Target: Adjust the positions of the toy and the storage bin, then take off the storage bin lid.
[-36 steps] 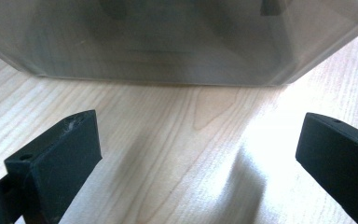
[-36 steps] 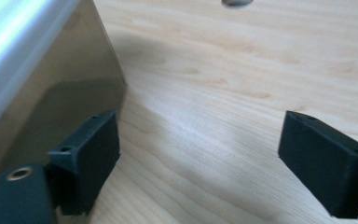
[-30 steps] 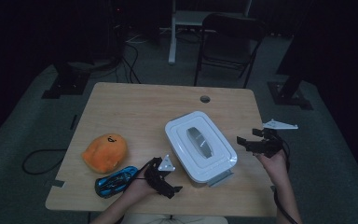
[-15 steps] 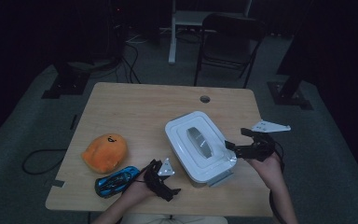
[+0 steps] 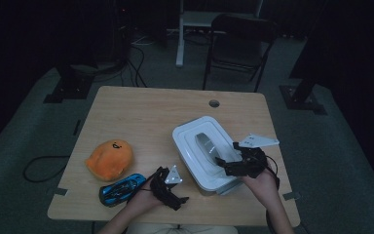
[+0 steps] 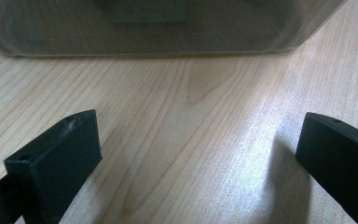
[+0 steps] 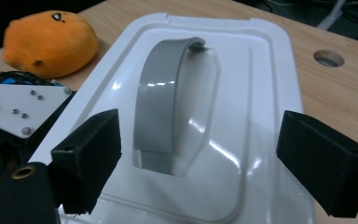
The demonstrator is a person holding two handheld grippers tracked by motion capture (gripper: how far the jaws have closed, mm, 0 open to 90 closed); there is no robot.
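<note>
A white lidded box (image 5: pixel 205 153) sits on the right half of a light wooden table (image 5: pixel 151 112), near the front edge. A grey arched handle (image 7: pixel 168 102) rises from a hollow in the middle of its lid. The right gripper (image 5: pixel 226 165) hovers over the near end of the lid, its jaws spread wide on either side of the handle and touching nothing. The left gripper (image 5: pixel 168 187) rests low near the table's front edge, just left of the box; its jaws are also spread wide over bare wood, with the side wall of the box straight ahead in the left gripper view. An orange plush toy (image 5: pixel 109 158) lies on the left part of the table, well apart from the box. A blue toy car (image 5: pixel 121 187) lies just in front of the plush, close beside the left hand. A round cable hole (image 5: pixel 214 103) is set near the table's far edge. Behind the table stands a dark folding chair (image 5: pixel 238 39).
</note>
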